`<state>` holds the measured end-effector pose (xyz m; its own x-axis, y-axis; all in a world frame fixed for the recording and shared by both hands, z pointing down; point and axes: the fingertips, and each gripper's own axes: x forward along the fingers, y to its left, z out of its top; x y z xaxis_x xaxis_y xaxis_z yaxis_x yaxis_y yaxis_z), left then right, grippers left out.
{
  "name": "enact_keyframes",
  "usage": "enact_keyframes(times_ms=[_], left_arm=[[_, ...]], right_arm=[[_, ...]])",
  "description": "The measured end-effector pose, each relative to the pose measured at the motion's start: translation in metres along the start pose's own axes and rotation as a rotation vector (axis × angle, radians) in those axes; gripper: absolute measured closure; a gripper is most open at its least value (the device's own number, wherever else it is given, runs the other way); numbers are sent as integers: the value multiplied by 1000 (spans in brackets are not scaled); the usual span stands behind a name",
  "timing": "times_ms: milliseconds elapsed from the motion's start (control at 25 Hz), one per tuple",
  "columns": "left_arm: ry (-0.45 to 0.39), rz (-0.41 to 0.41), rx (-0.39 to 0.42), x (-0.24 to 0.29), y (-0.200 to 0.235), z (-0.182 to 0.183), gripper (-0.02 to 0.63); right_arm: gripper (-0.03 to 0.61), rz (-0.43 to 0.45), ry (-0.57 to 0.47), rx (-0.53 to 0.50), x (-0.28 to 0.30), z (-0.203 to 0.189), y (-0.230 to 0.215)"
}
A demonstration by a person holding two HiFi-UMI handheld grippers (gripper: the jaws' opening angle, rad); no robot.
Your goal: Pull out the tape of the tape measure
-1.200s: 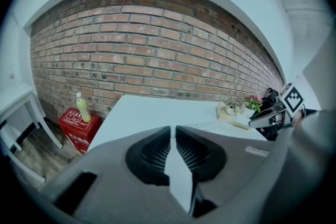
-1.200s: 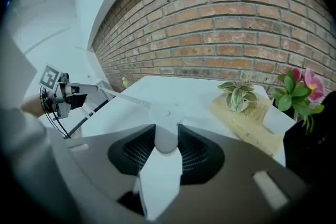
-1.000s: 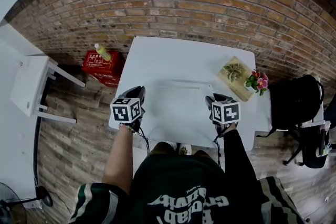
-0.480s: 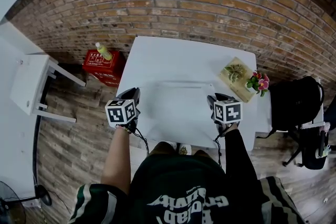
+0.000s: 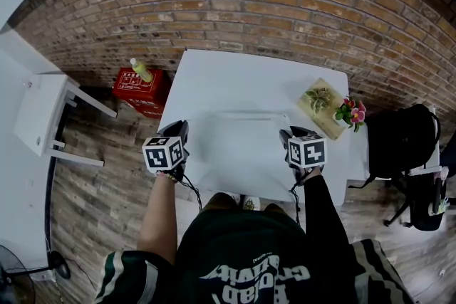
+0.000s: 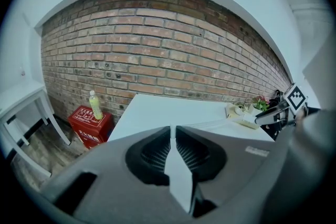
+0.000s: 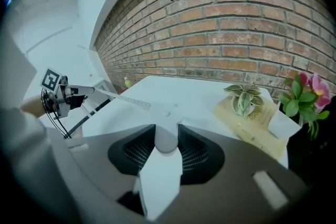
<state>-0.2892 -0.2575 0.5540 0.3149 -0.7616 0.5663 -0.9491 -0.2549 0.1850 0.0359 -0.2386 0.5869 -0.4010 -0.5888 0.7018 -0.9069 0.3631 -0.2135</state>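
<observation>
Tape measure case [image 7: 167,140] sits clamped in my right gripper [image 5: 291,135] at four o'clock over the white table [image 5: 249,82]. My left gripper [image 5: 178,130], at eight o'clock, pinches the end of the tape [image 7: 128,100]. Mid-pull, I judge: next, draw left steadily, case held firm.

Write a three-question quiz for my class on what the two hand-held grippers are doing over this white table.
1. True or false: the tape runs from the left hand-held gripper to the right hand-held gripper.
2. The right one grips: A) a pen B) the tape measure case C) a cup.
3. Fill in: the green bottle stands on a ___ box.
Key: 1 true; 2 B; 3 red.
</observation>
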Motion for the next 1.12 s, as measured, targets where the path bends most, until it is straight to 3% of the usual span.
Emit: enact_keyframes(times_ms=[280,440,880,1120], left_arm=[[-10,-6,-4,1,-4,3,574],[-35,-60,33,5,-27,1,572],[-36,-76,74,18,-46,-6,571],[4,-73,81,32,-52,-30,571]], right_arm=[[430,-1,1,-1,0,0,-2],[430,3,-3,-3,-1,-1,-3],[430,-13,-4,10,-4,-7,-14],[430,-32,50,26,0,-28,-21]])
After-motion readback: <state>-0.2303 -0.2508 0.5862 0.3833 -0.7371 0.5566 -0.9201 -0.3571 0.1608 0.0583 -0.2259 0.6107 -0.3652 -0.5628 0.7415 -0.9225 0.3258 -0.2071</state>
